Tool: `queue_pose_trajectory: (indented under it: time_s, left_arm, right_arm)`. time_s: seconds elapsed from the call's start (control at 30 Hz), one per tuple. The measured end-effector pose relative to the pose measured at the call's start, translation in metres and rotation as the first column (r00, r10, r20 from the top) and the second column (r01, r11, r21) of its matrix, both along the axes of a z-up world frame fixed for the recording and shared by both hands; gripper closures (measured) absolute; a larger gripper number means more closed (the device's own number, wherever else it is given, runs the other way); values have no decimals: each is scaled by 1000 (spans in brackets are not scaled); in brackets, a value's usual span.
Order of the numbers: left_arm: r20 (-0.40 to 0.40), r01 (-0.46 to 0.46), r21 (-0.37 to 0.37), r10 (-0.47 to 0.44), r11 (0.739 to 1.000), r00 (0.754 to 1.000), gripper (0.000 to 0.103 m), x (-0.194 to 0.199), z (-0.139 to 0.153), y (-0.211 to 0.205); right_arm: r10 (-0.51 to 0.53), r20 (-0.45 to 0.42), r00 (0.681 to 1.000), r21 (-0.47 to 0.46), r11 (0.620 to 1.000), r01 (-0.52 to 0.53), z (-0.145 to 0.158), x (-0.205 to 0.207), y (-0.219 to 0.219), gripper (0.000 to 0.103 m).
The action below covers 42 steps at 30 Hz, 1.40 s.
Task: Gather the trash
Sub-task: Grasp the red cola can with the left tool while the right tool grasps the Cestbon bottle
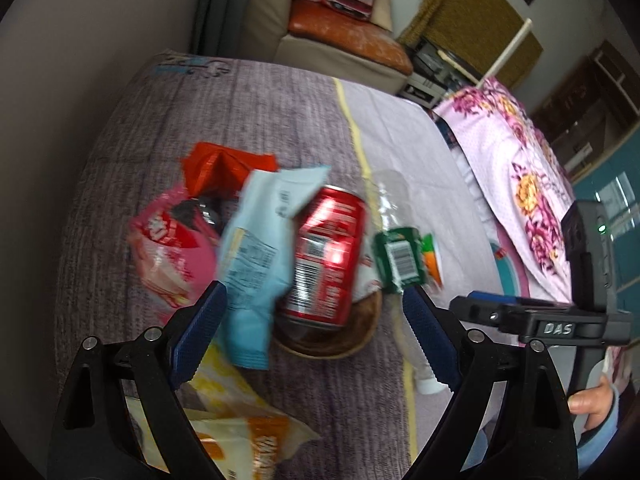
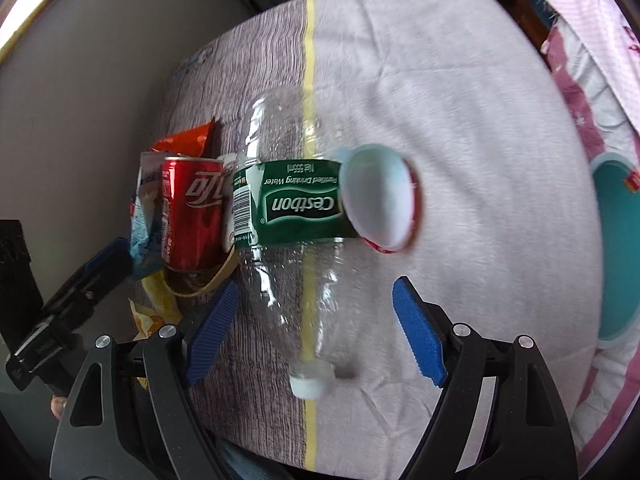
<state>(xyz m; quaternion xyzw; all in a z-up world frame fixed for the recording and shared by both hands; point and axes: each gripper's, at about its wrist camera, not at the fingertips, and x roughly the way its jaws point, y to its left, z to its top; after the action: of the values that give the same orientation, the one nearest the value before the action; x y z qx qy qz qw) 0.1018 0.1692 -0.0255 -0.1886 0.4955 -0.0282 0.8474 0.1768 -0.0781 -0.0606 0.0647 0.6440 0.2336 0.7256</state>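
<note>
Trash lies on a bed. In the left wrist view a red soda can (image 1: 326, 256) rests in a small brown bowl (image 1: 362, 330), with a light blue wrapper (image 1: 256, 268), a pink wrapper (image 1: 168, 248), a red wrapper (image 1: 224, 168) and a yellow-orange snack bag (image 1: 244, 424) around it. My left gripper (image 1: 316, 336) is open above the bowl and can. In the right wrist view a clear bottle with a green label (image 2: 296, 208) and white cap (image 2: 312, 382) lies flat. My right gripper (image 2: 316, 332) is open, straddling the bottle's neck. A white paper cup (image 2: 380, 192) lies beside the label.
The bed cover (image 2: 460, 100) is purple-grey and lilac with a yellow stripe. A floral pink quilt (image 1: 520, 168) lies on the right. A wall (image 2: 100, 80) runs along the left side. A sofa (image 1: 340, 40) stands beyond the bed.
</note>
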Motion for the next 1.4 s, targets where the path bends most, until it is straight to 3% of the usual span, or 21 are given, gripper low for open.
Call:
queue_pose_trajectory:
  time_s: [0.17,0.5,0.57,0.7,0.87,0.93,1.0,1.1,1.4]
  left_arm:
    - [-13,-10,-15,10,1000,1000,13,2,-7,10]
    - [-15,-18,-11,18,1000,1000,13,-5,-12,22]
    - [-15,-16,-4,16,1000,1000,13,-7,-11,21]
    - [10,5,29,-5,1000,1000,13,-11,0,15]
    - [69,63,73,-68,995,995,13,-12,22,-6]
    - [89,99,88,-107,991,990,18,-8,28,-19]
    - [82,148,93,-156,985,984,34,-1,28,-33]
    - [47,209,103,-214,972,976,46,15,18,-51]
    - [-46,149,167,-143,975,989,45,48,-15,-42]
  right_arm:
    - [3,-53,999,20,1000,-2,-18,7,13,27]
    - [-12,-69,998,50,999,16,-43,19,32,22]
    - [-3,-23,1000,39,999,4,-39,15,32,25]
    - [-11,-18,1000,92,996,12,-25,11,25,25]
    - [-30,71,997,134,991,20,13,4,8,25]
    - [-40,92,995,144,989,27,22,4,-1,25]
    - [-65,113,991,139,989,49,28,3,-16,25]
    - [-103,102,989,148,985,87,27,3,-34,25]
    - [-147,74,986,182,974,131,17,11,-67,25]
